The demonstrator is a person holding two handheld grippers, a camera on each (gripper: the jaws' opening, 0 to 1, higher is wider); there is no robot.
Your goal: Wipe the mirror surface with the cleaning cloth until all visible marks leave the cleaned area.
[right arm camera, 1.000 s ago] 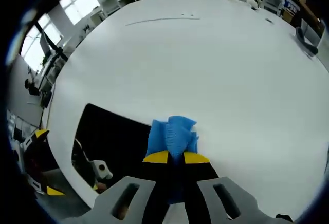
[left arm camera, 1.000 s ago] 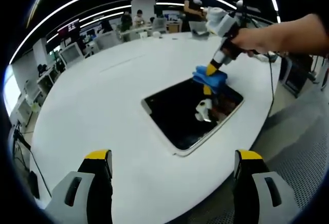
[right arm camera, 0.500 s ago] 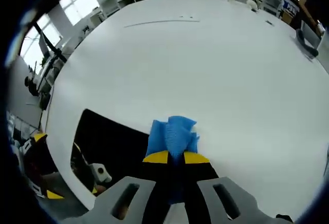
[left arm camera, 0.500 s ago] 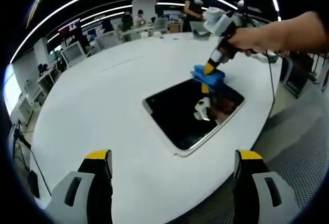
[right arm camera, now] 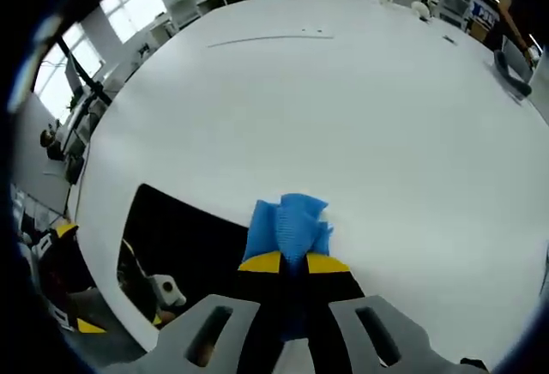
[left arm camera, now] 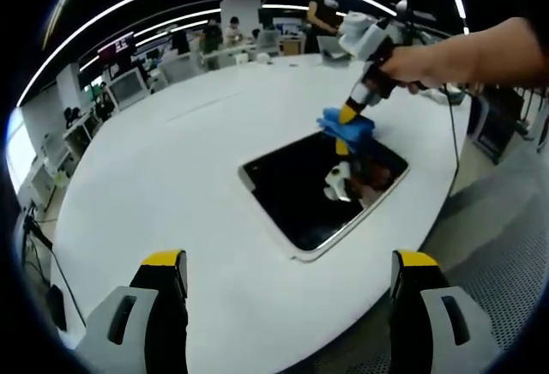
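Right hand-held gripper (right arm camera: 293, 264) presses blue cleaning cloth (right arm camera: 288, 226) onto mirror (left arm camera: 322, 187) edge.

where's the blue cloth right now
The crumpled blue cleaning cloth is pinched in the right gripper, pressed at the far edge of the dark rectangular mirror on the white round table.

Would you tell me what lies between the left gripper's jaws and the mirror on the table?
In the left gripper view, a bare stretch of the white table separates the left gripper from the mirror; nothing sits on it.
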